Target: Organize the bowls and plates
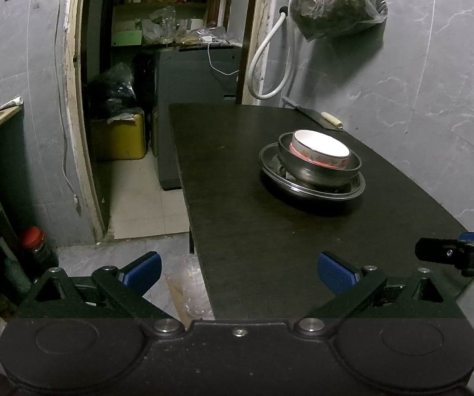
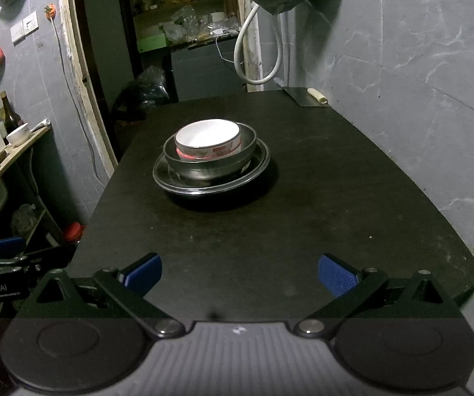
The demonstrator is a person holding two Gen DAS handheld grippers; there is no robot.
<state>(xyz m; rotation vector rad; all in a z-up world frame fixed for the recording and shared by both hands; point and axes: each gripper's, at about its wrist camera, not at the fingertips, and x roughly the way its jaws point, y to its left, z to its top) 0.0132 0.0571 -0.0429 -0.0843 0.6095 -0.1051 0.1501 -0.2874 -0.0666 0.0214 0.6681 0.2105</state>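
Dishes look sorted already: white bowl (image 2: 207,138) nested in metal bowl (image 2: 210,161), both on the steel plates (image 2: 210,184), mid surface (image 2: 303,231). Left gripper (image 1: 239,272) & right gripper (image 2: 239,272) hang back w/ jaws released, nothing held. Prob. final step; next move only a check, or backing off.

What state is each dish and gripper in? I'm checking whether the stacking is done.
White bowl: upright, empty, nested in the metal bowl.
Metal bowl: upright, sitting in the metal plate.
Metal plate: flat on the black table.
Left gripper: open, empty.
Right gripper: open, empty.
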